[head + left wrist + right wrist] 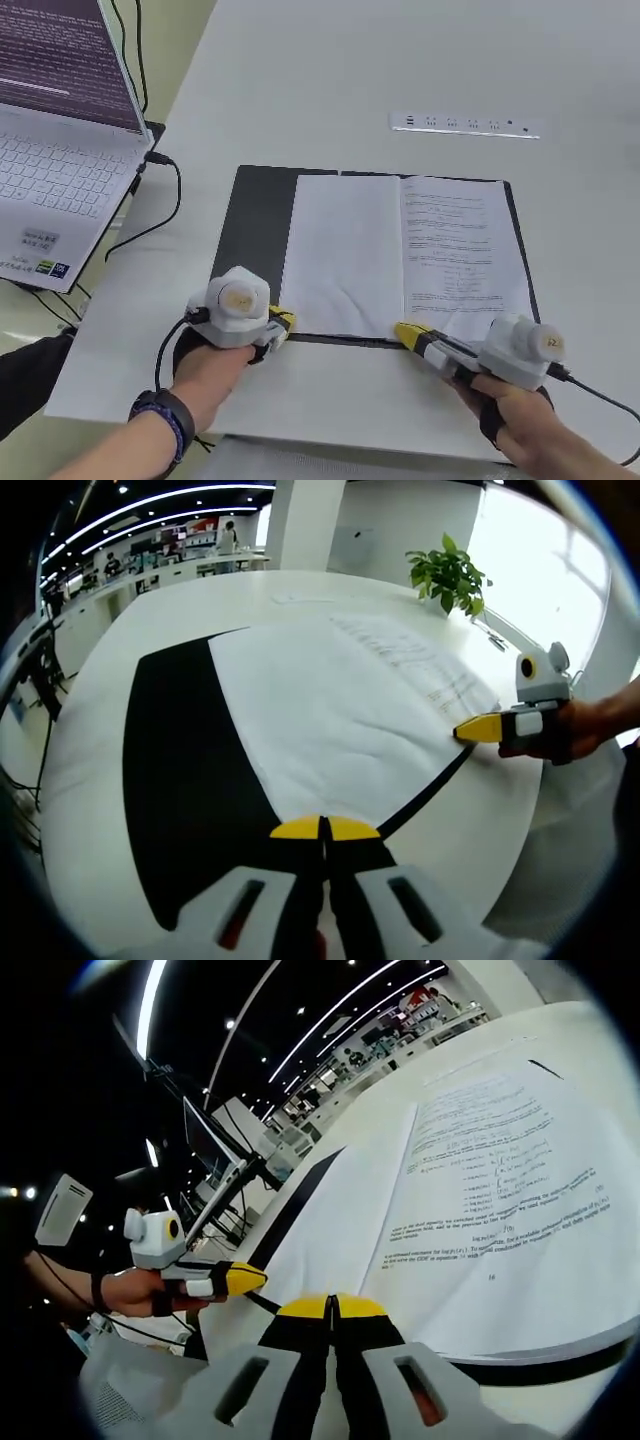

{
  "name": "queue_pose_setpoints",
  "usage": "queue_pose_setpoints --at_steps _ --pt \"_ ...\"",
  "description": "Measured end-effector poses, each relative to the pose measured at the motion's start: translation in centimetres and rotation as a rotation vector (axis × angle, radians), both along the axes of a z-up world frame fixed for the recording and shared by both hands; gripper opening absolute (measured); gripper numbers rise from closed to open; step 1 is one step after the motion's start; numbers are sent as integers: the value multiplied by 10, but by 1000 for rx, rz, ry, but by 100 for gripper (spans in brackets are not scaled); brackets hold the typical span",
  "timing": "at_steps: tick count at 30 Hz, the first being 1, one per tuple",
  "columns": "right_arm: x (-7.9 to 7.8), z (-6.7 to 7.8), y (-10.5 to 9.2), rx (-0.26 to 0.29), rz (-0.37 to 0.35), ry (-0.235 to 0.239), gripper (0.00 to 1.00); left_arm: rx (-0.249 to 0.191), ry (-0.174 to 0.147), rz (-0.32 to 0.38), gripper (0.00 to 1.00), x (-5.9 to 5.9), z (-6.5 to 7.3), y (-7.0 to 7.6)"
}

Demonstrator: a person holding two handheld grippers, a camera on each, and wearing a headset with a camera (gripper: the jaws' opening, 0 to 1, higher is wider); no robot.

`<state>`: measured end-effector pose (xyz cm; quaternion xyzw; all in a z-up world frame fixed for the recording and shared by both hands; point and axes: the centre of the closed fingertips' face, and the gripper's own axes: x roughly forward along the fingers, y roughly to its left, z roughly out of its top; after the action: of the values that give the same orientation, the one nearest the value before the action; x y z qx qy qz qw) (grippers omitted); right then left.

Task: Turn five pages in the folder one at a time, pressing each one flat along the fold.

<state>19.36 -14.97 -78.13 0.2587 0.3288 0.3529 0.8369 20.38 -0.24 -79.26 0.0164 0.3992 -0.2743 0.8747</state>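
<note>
- One wide white table [300, 80] carries everything in front of you.
- Your black folder [255, 230] lies open and flat at the middle of it, with its near edge towards you.
- Two pages face up inside the folder: a blank white page [340, 250] on the left of the fold, lightly creased, and a printed page [460, 250] on the right of it. A wide strip of bare black cover shows to the left of the blank page.
- Your white laptop [50, 150] stands open at the far left corner, its screen lit with lines of text.
- Your left gripper [283, 321] sits at the folder's near edge, by the lower left corner of the blank page. Its yellow tips are pressed together with no gap, and you cannot tell whether paper is caught between them.
- Your right gripper [408, 331] sits at the near edge just beside the fold, under the printed page's lower corner. Its tips are likewise closed tight together.
- Beyond the folder lies a white power strip [465, 125], well apart from it.
- Left of the folder, a black cable [165, 200] runs from the laptop's side and loops down off the table edge.
</note>
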Motion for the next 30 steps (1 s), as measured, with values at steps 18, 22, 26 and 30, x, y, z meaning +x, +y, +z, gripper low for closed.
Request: queue_pose_setpoints --at_steps 18,22,26,30 --pt "-7 6 -7 -54 17 19 4 49 30 -105 5 -6 2 -7" --pt "-6 13 -13 -37 0 16 9 40 57 -122 16 -12 3 -15" --pt "-2 21 -16 -40 -1 -3 14 24 42 -114 21 -11 13 -21" --pt "0 30 -18 -67 21 -39 21 15 23 -108 26 -8 24 -27"
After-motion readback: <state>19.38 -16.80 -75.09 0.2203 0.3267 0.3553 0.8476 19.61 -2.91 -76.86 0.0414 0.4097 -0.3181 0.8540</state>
